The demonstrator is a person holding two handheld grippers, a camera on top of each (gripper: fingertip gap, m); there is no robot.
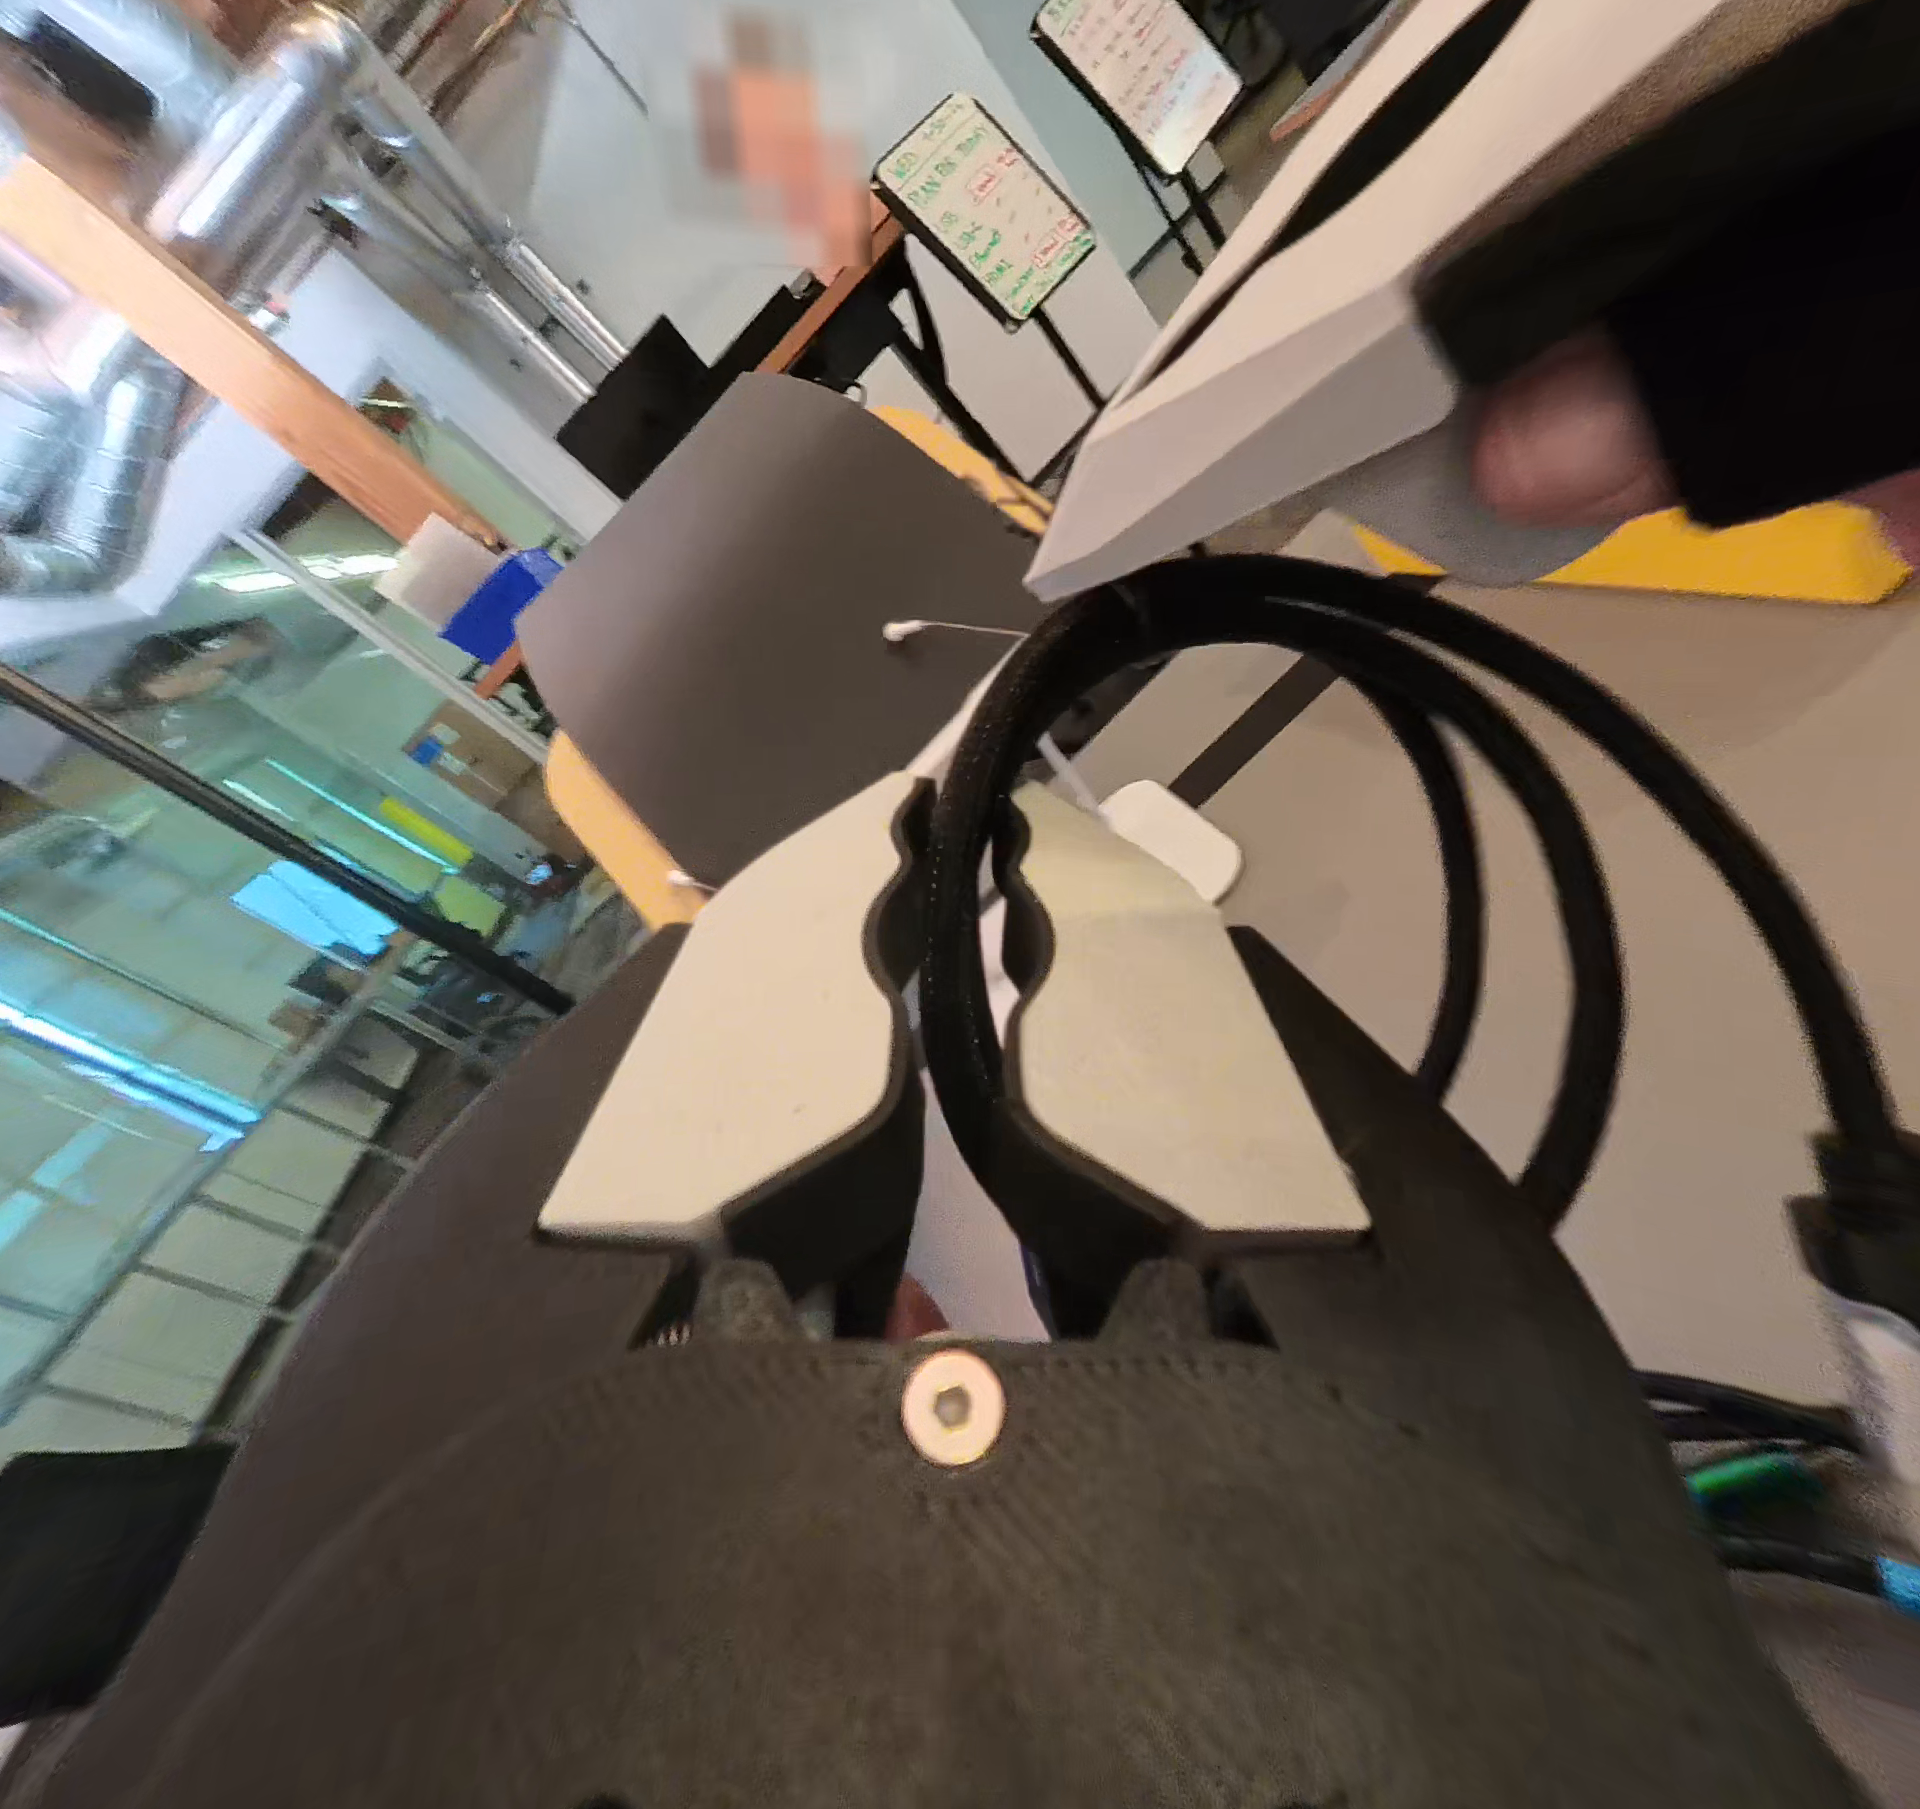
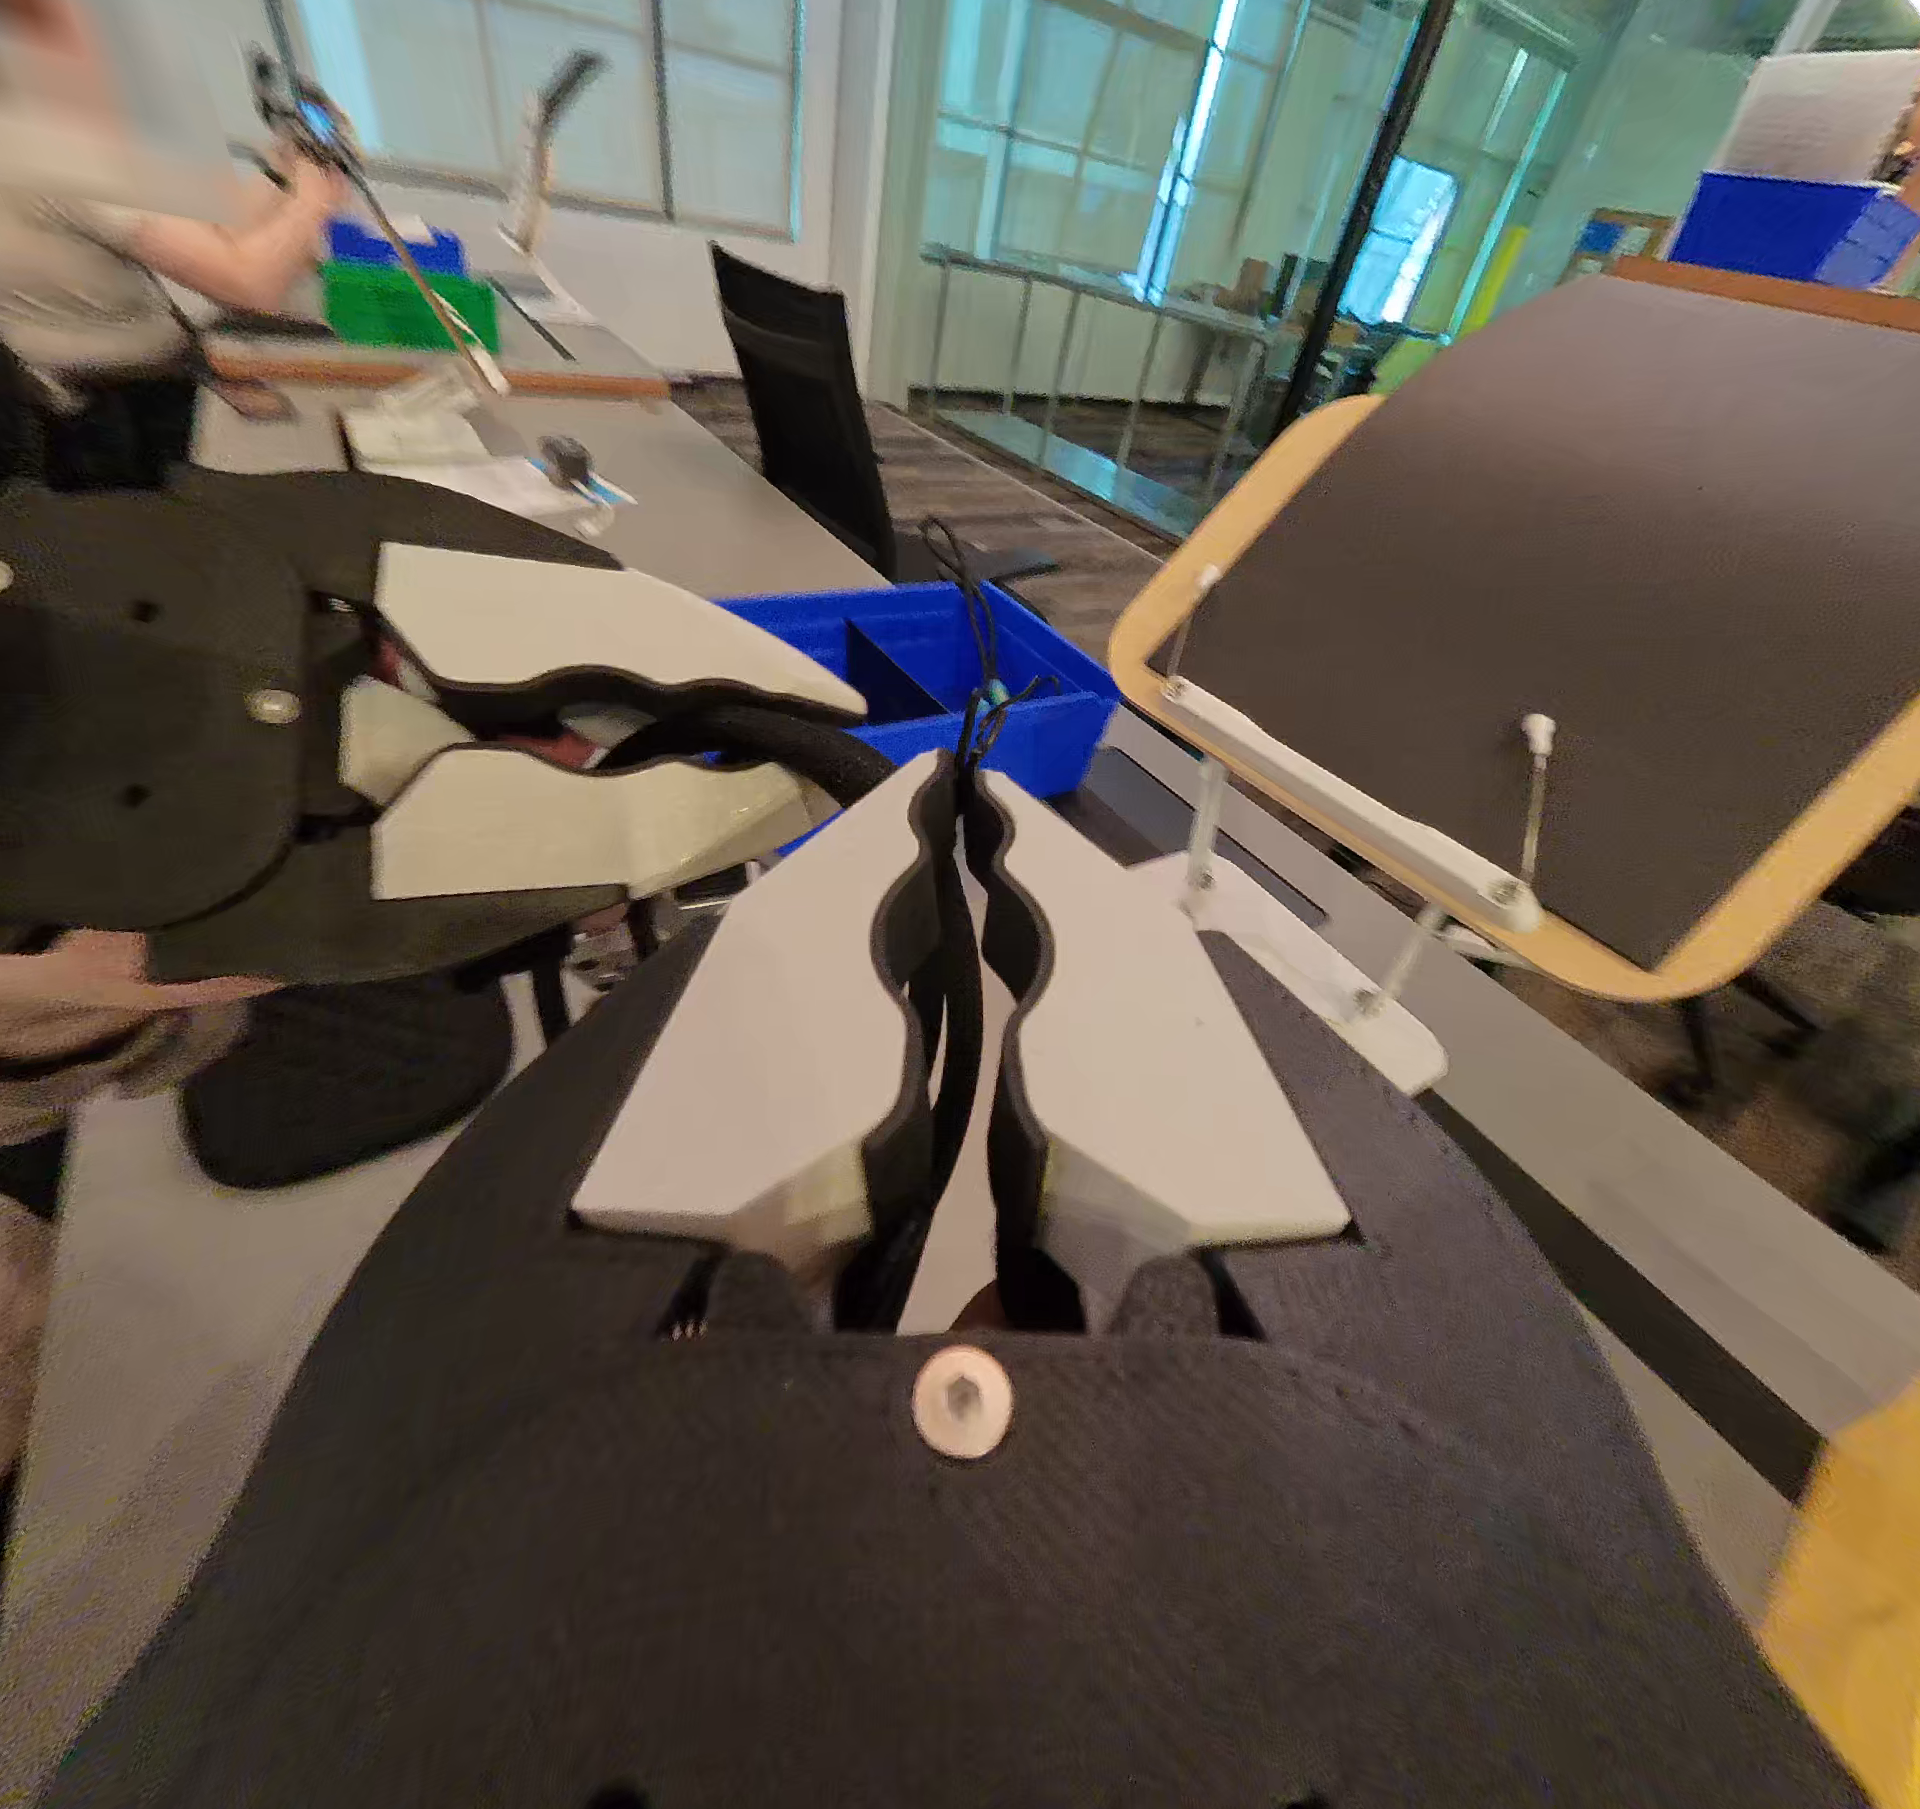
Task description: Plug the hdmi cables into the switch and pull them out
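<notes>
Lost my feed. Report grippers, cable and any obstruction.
Left gripper shut on black braided cable, looped, plug end hanging. Right gripper shut on the same cable. Switch not in view. Tilted dark board close on right.

Worktop (image 2: 727, 512): pale grey, runs from lower left of right wrist view up toward centre. On it, at the far edge near centre frame, a blue divided bin (image 2: 1018, 731). Right of centre, a white stand base (image 2: 1299, 970) w/ thin posts carries a tilted dark board w/ tan rim (image 2: 1558, 606). Upper left, on the far stretch of the worktop: papers (image 2: 436, 440), a green box (image 2: 405, 305) w/ a blue one on top. Left wrist view: the worktop edge (image 1: 1247, 471) crosses upper right, steeply tilted.
</notes>
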